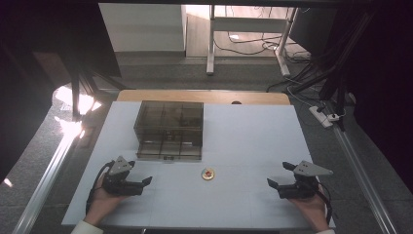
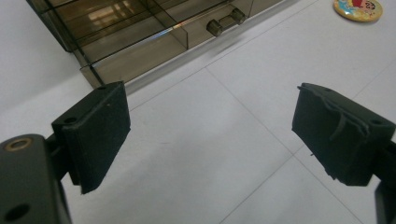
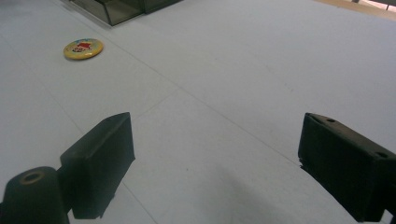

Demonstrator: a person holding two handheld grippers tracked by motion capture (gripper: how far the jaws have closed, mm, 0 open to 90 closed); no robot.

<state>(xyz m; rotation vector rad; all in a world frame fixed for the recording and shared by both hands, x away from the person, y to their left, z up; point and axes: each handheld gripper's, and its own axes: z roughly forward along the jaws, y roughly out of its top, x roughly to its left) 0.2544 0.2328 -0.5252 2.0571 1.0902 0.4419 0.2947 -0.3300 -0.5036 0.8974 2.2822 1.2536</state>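
Nothing is gripped at this moment: the left tongs [image 1: 147,181] and the right tongs [image 1: 271,183] are held low over the near edge of the surface [image 1: 253,131], each with its jaws spread wide and empty, as is confirmed in both gripper views. The work appears to be at its very start, before any approach. A small round badge [image 1: 208,174], yellow with a red figure on it, lies flat on the surface between the two tongs, just in front of a smoky transparent drawer box [image 1: 169,129] whose lower drawer [image 1: 169,150] is seen pulled out a little, its small handle [image 2: 225,22] facing the person. It is judged that the badge is meant to be lifted and put into that drawer. For that, one pair of tongs would have to be brought over the badge and lowered, and because the badge is thin and flat, its rim would have to be caught carefully so that it is not pushed away. The surface is white, marked by faint seams, and otherwise bare. Beyond it a grey floor, the legs of a white table and loose cables are seen in a dim room.
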